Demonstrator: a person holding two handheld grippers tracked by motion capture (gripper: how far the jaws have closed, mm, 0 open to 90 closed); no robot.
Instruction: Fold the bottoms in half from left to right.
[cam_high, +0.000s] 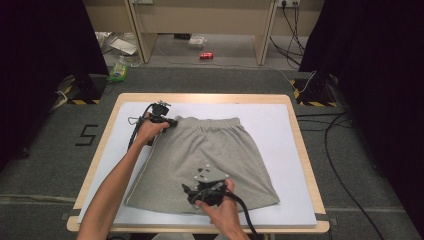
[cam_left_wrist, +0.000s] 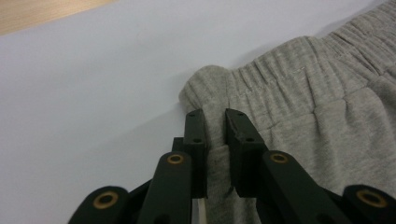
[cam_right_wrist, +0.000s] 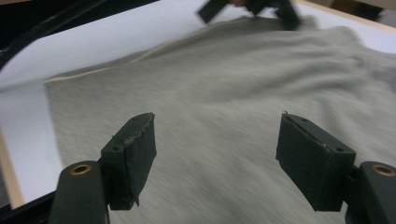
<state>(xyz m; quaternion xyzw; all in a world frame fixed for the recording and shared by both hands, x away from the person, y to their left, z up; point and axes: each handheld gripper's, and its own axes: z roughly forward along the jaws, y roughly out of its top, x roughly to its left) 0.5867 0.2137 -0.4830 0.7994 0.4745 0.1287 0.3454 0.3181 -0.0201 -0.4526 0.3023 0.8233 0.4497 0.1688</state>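
A grey garment with an elastic waistband (cam_high: 210, 150) lies flat on the white mat (cam_high: 270, 125), waistband at the far side. My left gripper (cam_high: 172, 121) sits at the waistband's left corner. In the left gripper view its jaws (cam_left_wrist: 215, 114) are shut on a pinch of the grey fabric (cam_left_wrist: 317, 93) just below that corner. My right gripper (cam_high: 192, 192) hovers over the lower middle of the garment, near the hem. In the right gripper view, which is blurred, its pads (cam_right_wrist: 217, 123) stand wide open above the cloth (cam_right_wrist: 233, 84) with nothing between them.
The mat covers a wooden table (cam_high: 305, 150) whose rim shows on all sides. Bare mat lies right of the garment. On the floor beyond are a red can (cam_high: 206, 55), cables (cam_high: 335, 150) and black curtains at both sides.
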